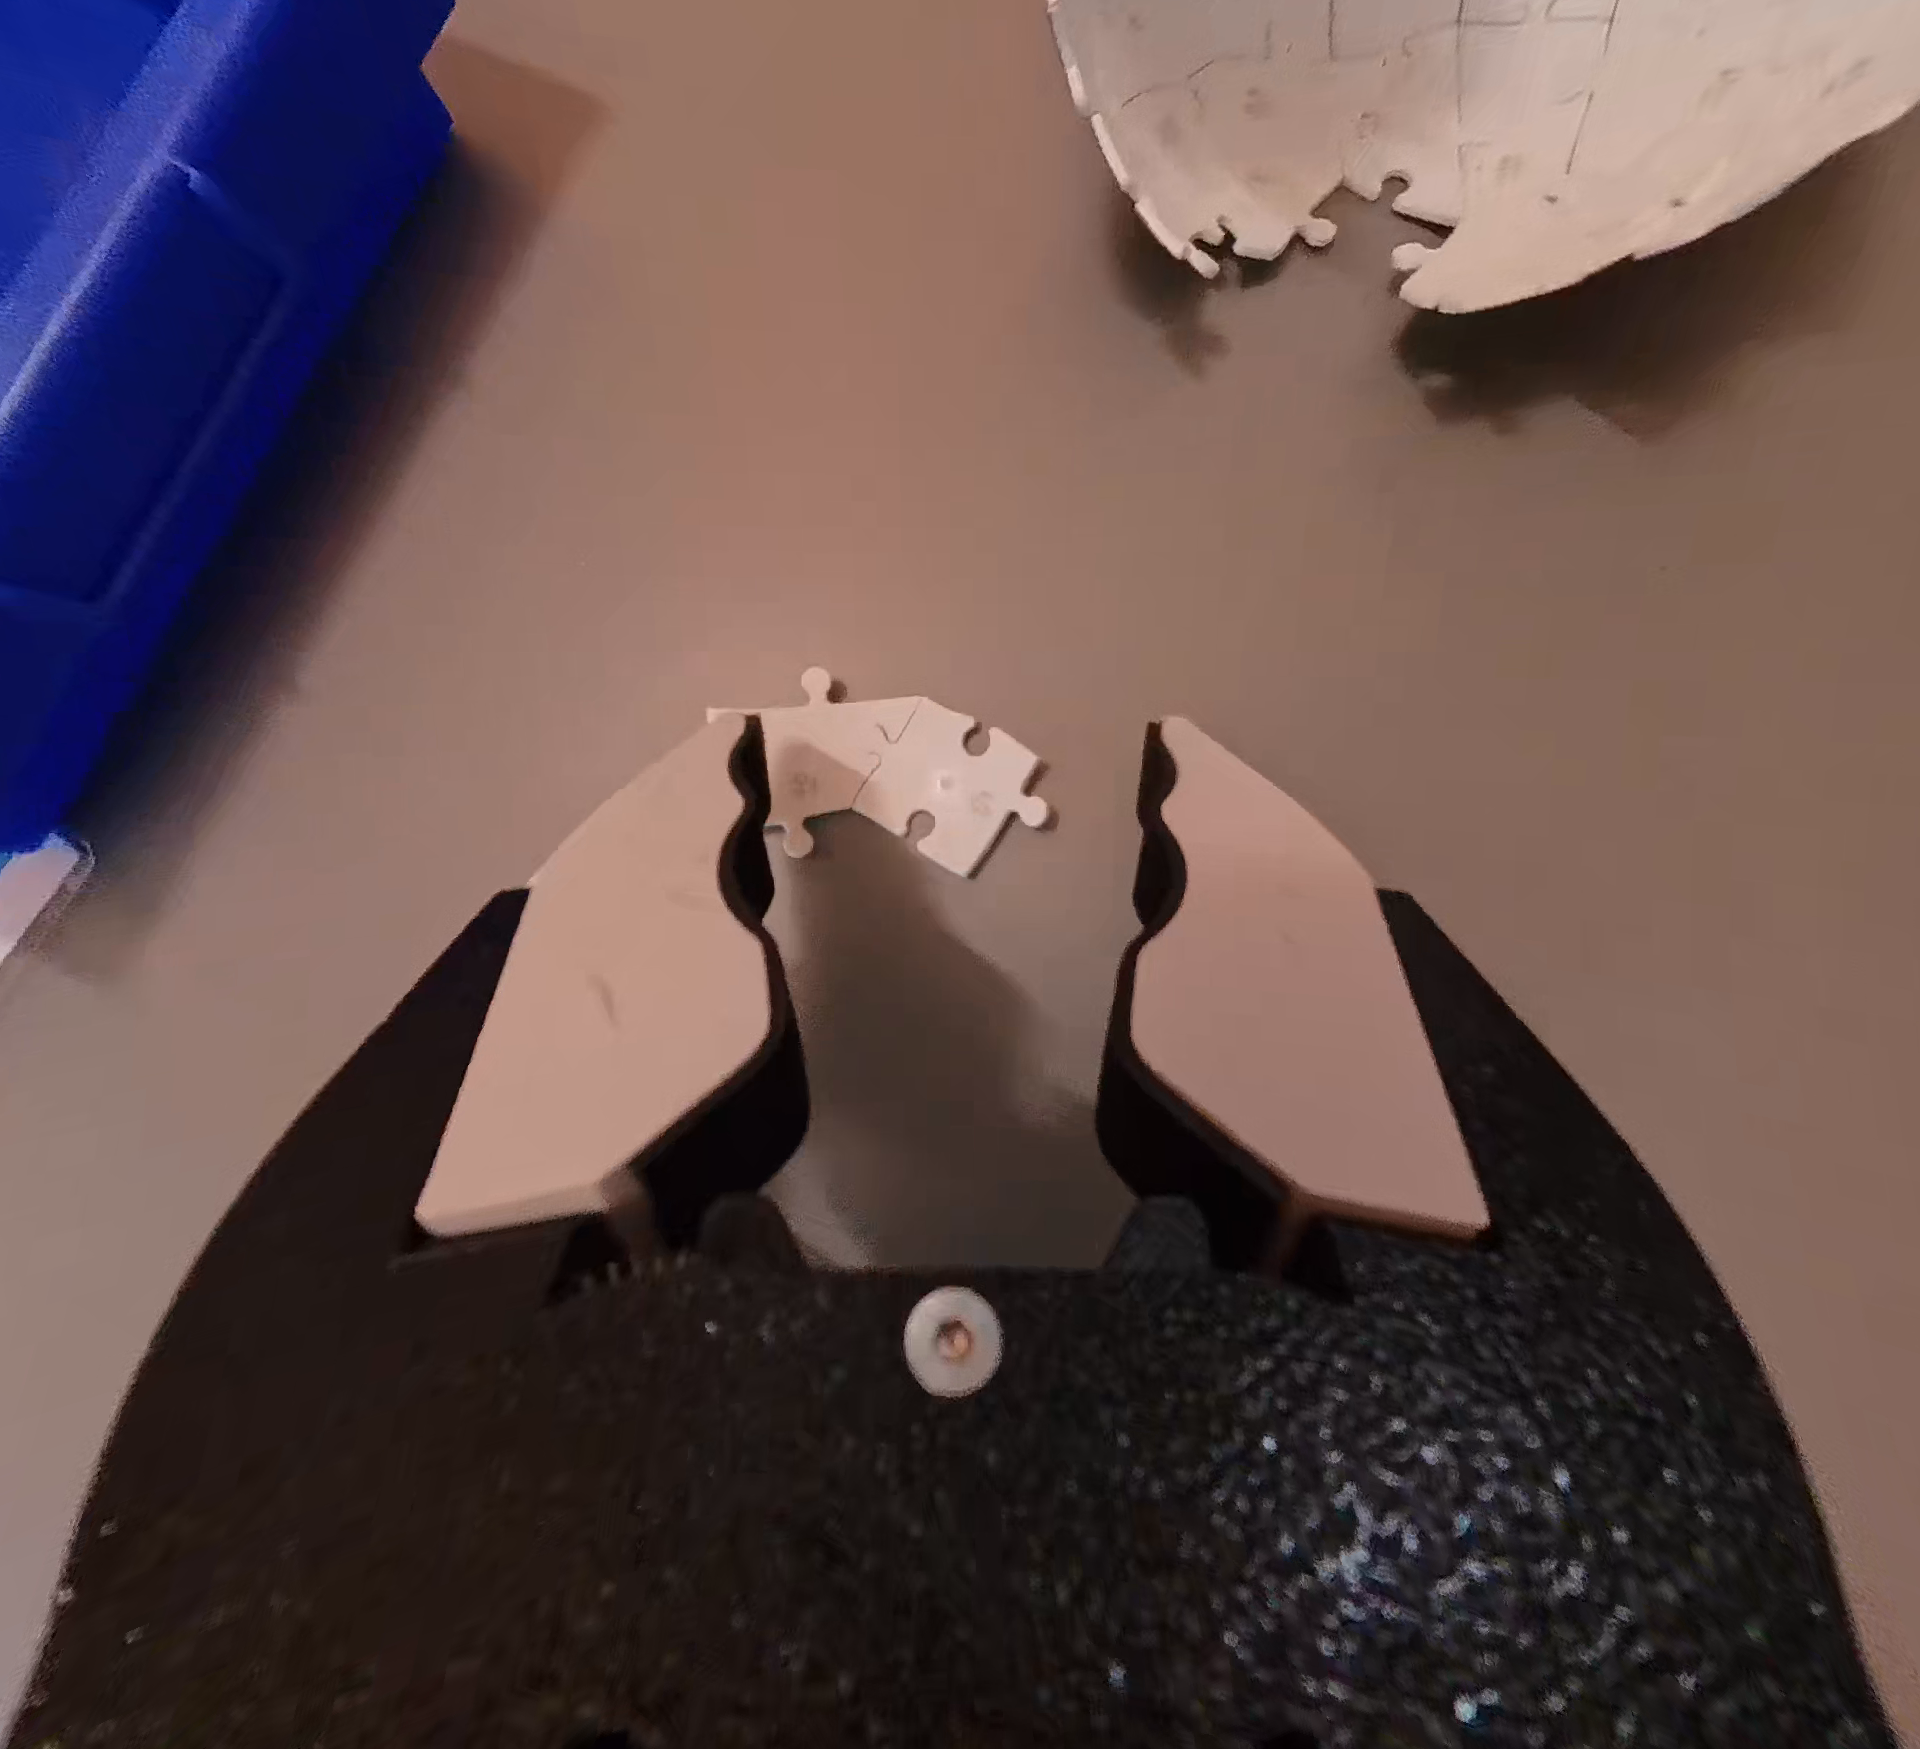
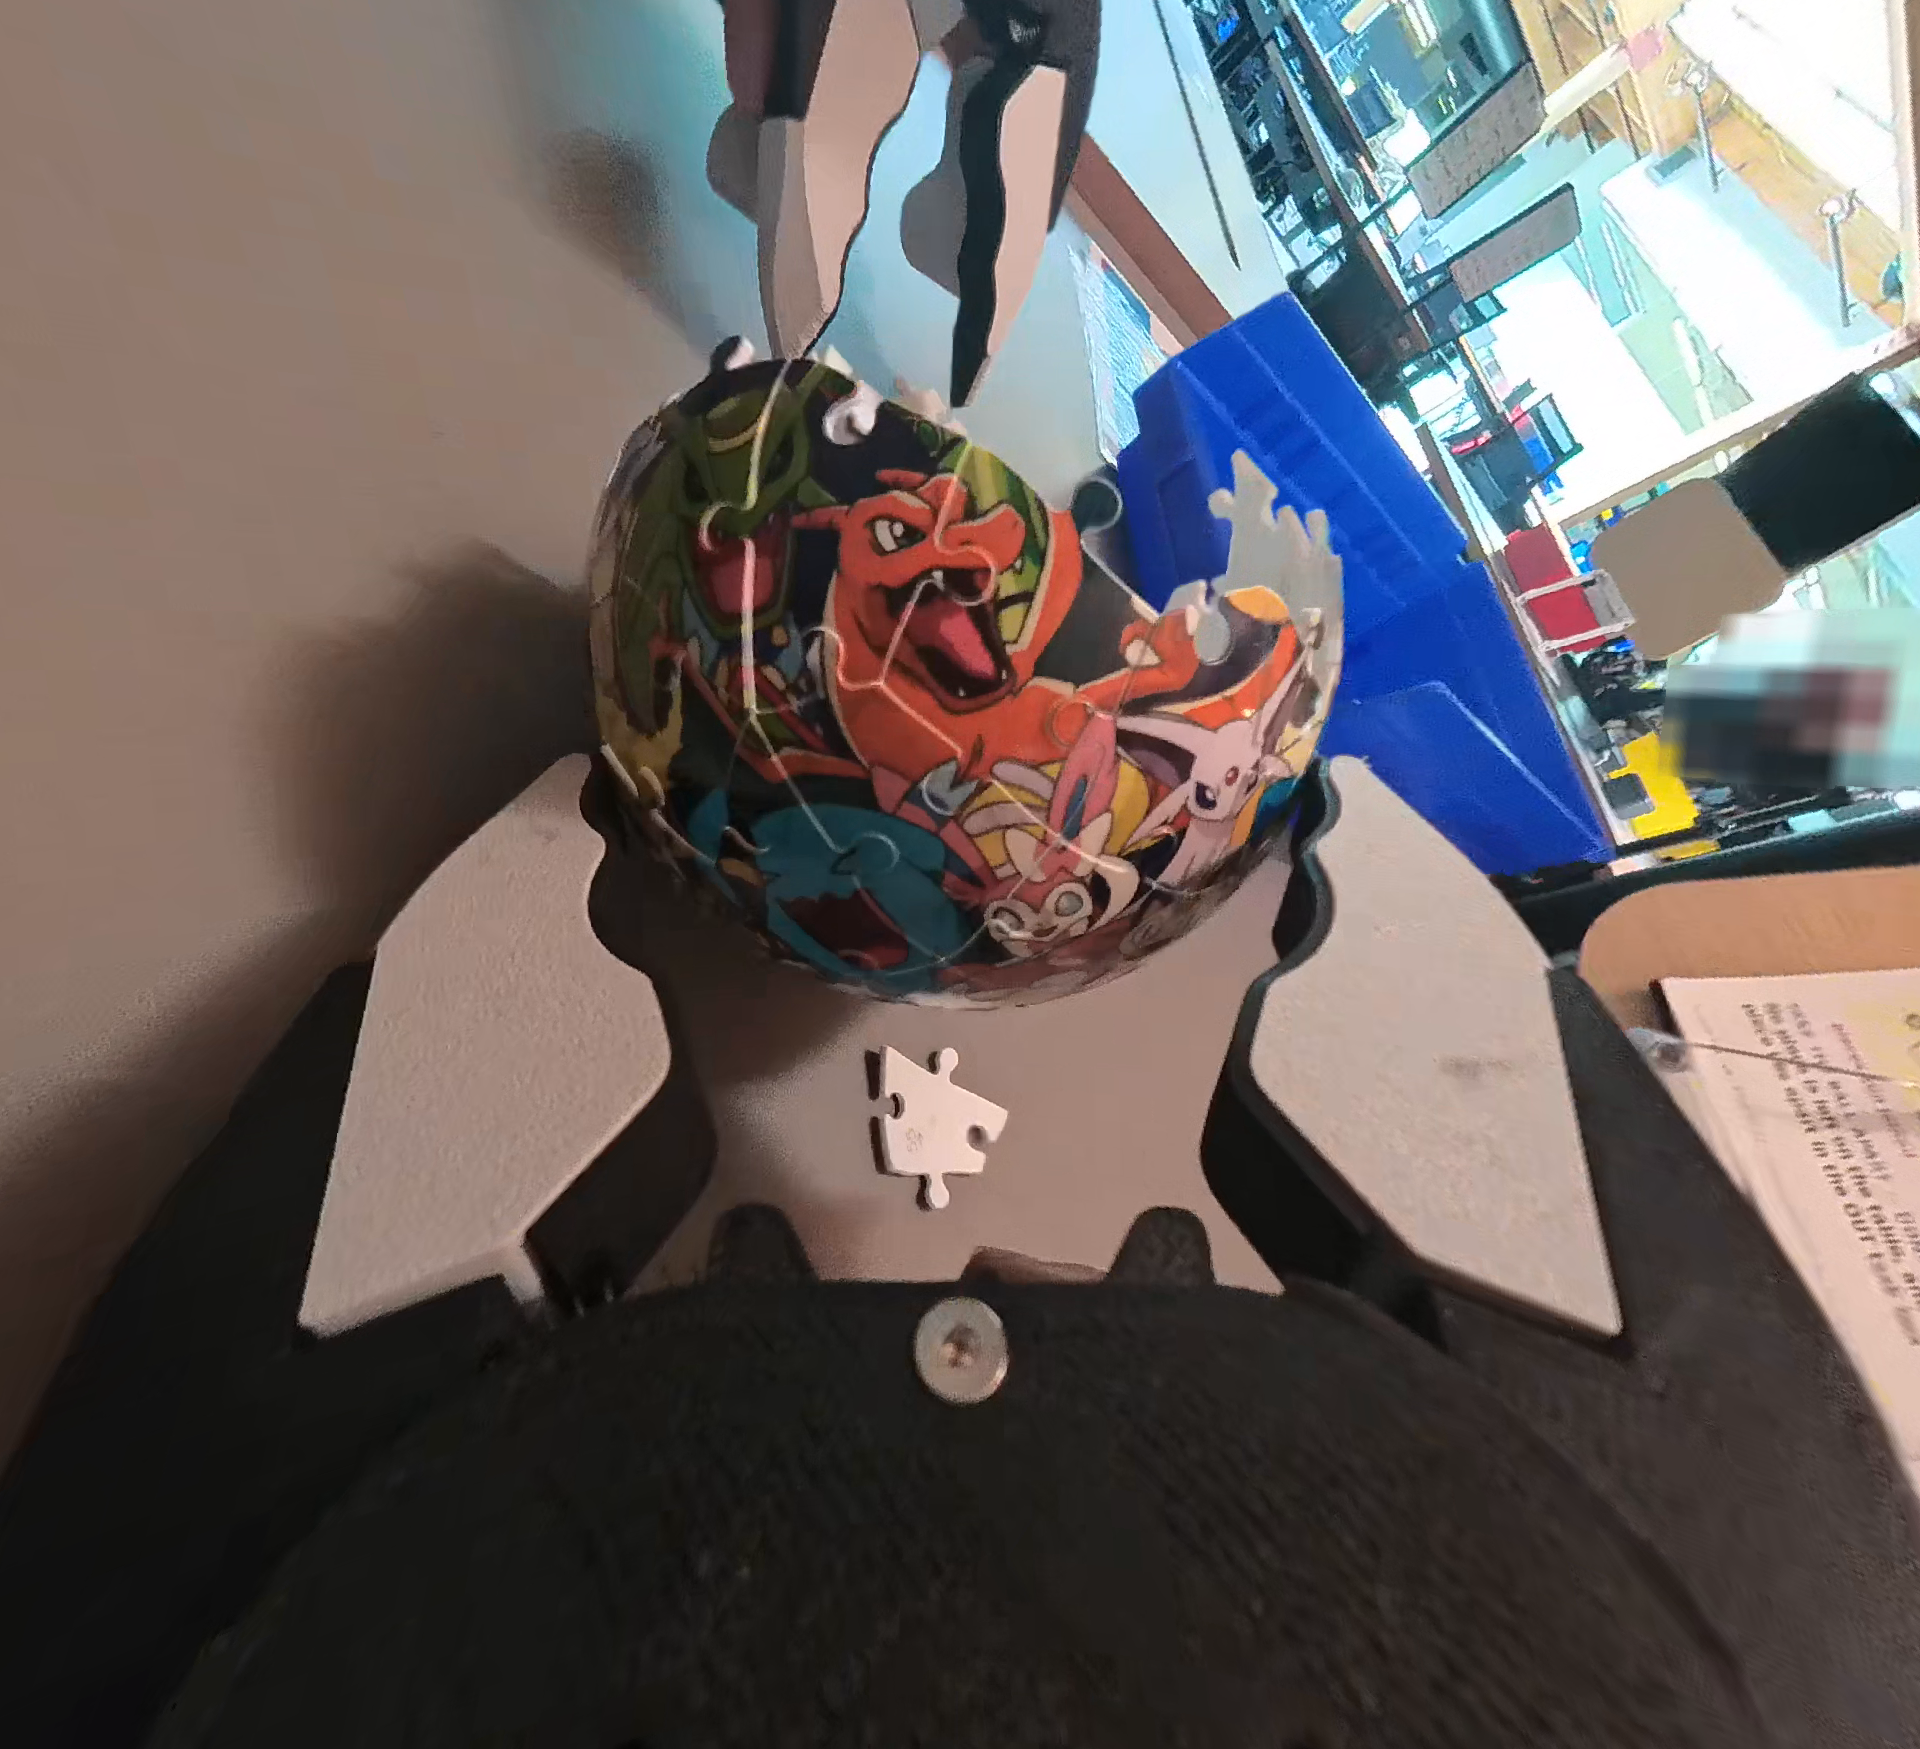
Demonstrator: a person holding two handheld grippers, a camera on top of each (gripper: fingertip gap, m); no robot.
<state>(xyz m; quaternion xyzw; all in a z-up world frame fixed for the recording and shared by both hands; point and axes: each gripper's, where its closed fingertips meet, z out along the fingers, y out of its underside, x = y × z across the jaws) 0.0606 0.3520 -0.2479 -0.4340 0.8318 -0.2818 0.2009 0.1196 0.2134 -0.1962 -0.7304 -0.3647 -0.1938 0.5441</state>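
**Two Grippers, One Puzzle Ball, Some Loose Pieces**

Brown and smooth, the table [image 1: 935,411] fills the left wrist view. Behind it, in the right wrist view, sits a busy room with shelves, out of focus.

The left gripper [image 1: 940,764] points down at the table, its two fingers spread wide. Between the tips lies a little clump of white puzzle pieces [image 1: 899,780], joined together, blank side up. The clump sits close to the left finger [image 1: 644,951] and part of it hides behind that tip; whether they touch is hard to tell. The other finger is apart from it. The clump's long side runs across the gap, slanting a little. A blue bin [image 1: 187,265] stands off to the left.

The right gripper [image 2: 951,826] has its fingers spread wide around the sides of a half-built puzzle ball [image 2: 935,691] with bright cartoon pictures. The ball is open like a bowl, with a jagged rim. It sits snug between the fingertips, and they seem to press on it. In the left wrist view its white inside [image 1: 1507,37] shows far ahead and to the right.

One more loose puzzle piece [image 2: 932,1128] lies flat on the table, under the ball and between the right gripper's fingers. A sheet of paper [image 2: 1808,1169] sits at the right edge.

The left gripper is nearer the clump; the right one is nearer the single piece.
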